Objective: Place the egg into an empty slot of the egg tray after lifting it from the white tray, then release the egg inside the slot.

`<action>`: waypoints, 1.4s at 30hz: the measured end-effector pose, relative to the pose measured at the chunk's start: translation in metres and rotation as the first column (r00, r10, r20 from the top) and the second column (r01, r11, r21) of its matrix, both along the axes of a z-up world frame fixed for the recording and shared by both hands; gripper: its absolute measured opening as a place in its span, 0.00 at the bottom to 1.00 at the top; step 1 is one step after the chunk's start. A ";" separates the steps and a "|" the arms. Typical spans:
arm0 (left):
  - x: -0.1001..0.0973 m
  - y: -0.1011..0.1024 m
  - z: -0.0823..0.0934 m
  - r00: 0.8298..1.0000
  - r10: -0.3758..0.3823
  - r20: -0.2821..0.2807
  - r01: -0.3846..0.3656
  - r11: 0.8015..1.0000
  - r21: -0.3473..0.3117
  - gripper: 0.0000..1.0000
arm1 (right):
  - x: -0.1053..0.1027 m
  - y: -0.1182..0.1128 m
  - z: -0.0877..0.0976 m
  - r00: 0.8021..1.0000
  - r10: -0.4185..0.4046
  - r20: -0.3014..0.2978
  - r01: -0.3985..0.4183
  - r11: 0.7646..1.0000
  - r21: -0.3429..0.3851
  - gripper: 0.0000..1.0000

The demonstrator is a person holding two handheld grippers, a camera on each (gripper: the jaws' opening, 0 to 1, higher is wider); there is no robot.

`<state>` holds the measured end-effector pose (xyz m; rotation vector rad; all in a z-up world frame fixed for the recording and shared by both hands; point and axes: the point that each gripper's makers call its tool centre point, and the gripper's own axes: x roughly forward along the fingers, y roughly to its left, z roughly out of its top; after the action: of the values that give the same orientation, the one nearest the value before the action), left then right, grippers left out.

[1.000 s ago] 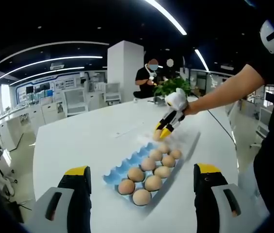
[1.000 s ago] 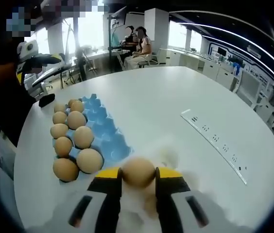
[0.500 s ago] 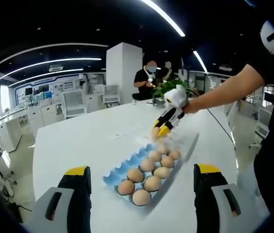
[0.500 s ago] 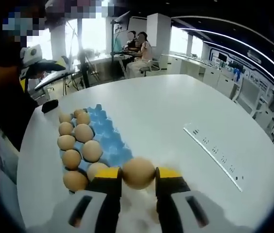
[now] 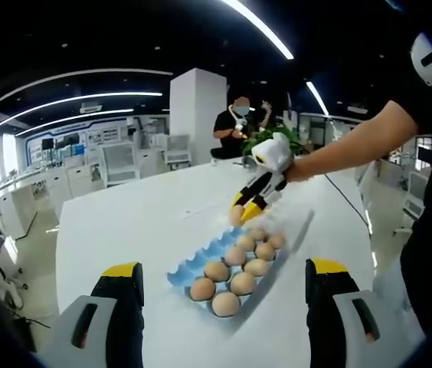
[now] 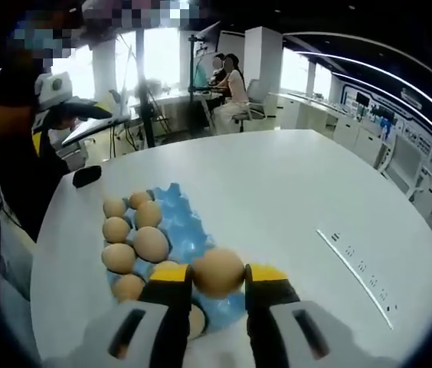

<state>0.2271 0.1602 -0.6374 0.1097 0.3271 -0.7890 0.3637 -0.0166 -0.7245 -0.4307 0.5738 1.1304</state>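
The right gripper's (image 6: 217,280) yellow-tipped fingers (image 6: 171,277) are clamped on the egg (image 6: 217,270), one on each side, and carry it in the air over the near end of the blue egg tray (image 6: 194,231). In the left gripper view the right gripper (image 5: 246,207) shows from outside, held at the end of a person's arm (image 5: 346,146), with the egg (image 5: 235,215) at its tip above the far end of the egg tray (image 5: 201,261). The left gripper (image 5: 224,287) hangs near its camera with its fingers (image 5: 122,270) wide apart and nothing between them.

The tray lies on the white desk (image 6: 292,199). One of its long rows is filled with eggs (image 6: 133,244); the blue row beside it, on the right in the right gripper view, looks empty. The white tray cannot be made out here.

My judgement is that the carry is nearly done and the descent into a free cup comes next. The main risk is coming down off centre: the egg could strike a cup ridge or a neighbouring egg and crack, or roll out. Letting go too high would drop it hard. The light tray could also shift if nudged.
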 end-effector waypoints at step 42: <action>0.003 0.019 -0.008 1.000 0.019 -0.025 -0.019 1.000 -0.016 0.90 | -0.014 0.162 -0.030 0.970 0.237 -0.054 -0.238 0.971 -0.024 0.28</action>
<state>0.2299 0.1794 -0.6457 0.0816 0.3452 -0.7748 0.3496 0.1458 -0.7548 -0.5078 0.5952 1.3667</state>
